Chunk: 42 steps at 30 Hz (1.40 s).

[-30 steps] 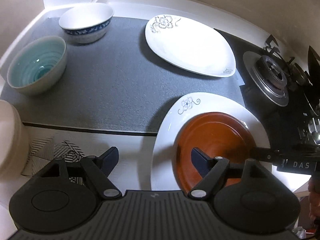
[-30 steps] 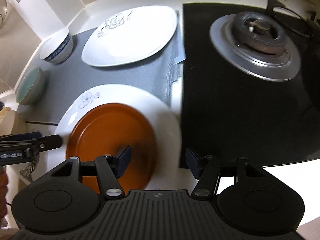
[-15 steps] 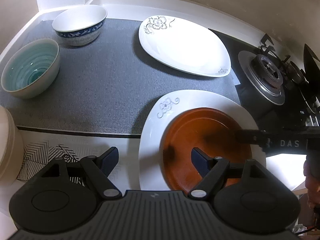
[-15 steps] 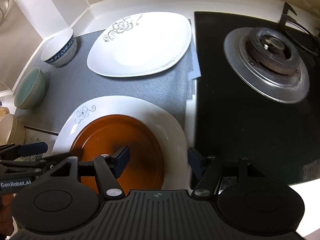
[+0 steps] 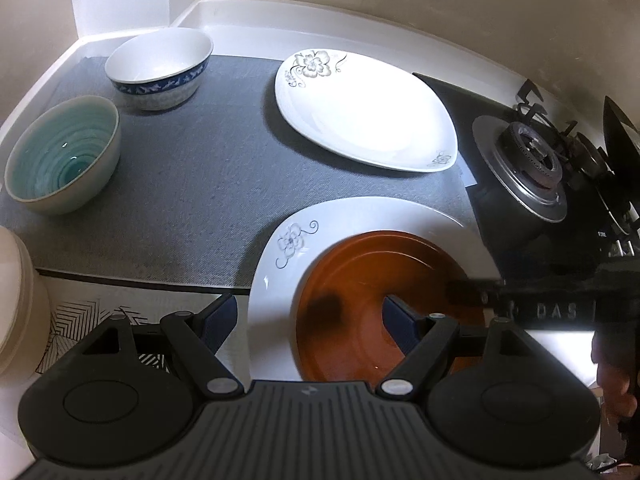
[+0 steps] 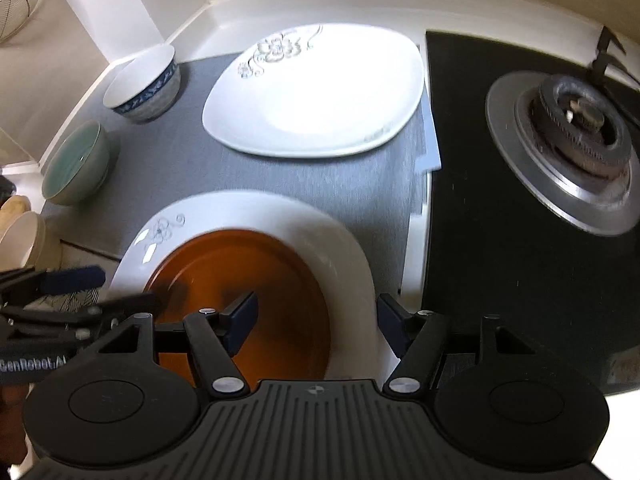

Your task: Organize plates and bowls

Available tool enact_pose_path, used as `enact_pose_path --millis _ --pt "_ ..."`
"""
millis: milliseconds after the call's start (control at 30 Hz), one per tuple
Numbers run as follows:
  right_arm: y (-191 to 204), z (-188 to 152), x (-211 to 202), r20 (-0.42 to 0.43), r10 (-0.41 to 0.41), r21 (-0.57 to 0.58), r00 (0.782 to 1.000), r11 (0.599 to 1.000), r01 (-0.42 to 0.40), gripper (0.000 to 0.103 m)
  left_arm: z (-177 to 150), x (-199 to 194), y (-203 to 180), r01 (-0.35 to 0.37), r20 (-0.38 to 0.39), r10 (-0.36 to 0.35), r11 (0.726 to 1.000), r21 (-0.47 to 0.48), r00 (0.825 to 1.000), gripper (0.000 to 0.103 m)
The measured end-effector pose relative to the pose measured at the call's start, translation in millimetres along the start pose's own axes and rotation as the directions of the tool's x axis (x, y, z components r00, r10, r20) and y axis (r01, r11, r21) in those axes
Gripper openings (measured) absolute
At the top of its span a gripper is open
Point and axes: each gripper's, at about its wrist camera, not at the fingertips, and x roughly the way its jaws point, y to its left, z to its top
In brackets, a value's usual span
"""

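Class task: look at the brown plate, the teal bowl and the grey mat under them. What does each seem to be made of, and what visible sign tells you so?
Brown plate: probably glazed ceramic; smooth with soft reflections.
Teal bowl: likely glazed stoneware; glossy ringed inside, pale duller outside.
Grey mat: seems woven fabric or textured plastic; matte with a fine grain.

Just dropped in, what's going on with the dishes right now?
A person holds a tool in each hand over the near white plate, which carries the brown plate. The left tool and right tool are both open, straddling opposite rims, gripping nothing. A second white plate and two bowls, teal and blue-banded, sit apart on the grey mat.
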Motion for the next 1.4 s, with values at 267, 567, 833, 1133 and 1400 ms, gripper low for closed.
enact_pose_path --millis 267,567,833,1133,1400 --pt "1.9 -5.9 0.7 -0.033 -0.006 -0.013 0.999 1.0 0.005 0.07 2.1 4.5 -8.4 0.036 -0.009 -0.036 0.999 0.026 0.999 0.088" --pt "-3.1 0.6 -0.2 -0.057 0.014 0.053 0.998 0.999 -0.011 0.065 10.3 -1.5 -23.3 0.118 0.023 -0.119 0.991 0.062 0.993 0.086" --pt "-4.8 -1.7 2.4 -0.071 0.04 0.026 0.997 0.999 -0.039 0.065 15.9 3.0 -2.4 -0.005 0.004 0.005 0.999 -0.041 1.0 0.089" --pt "-2.1 -4.5 8.1 -0.104 0.055 0.008 0.993 0.998 -0.055 0.069 1.6 4.1 35.6 -0.057 -0.035 0.054 0.991 -0.121 0.998 0.09" --pt "0.6 -0.9 10.6 -0.119 0.049 0.001 0.992 0.999 -0.049 0.07 -3.3 21.0 35.4 0.114 -0.093 -0.126 0.985 -0.127 0.988 0.09"
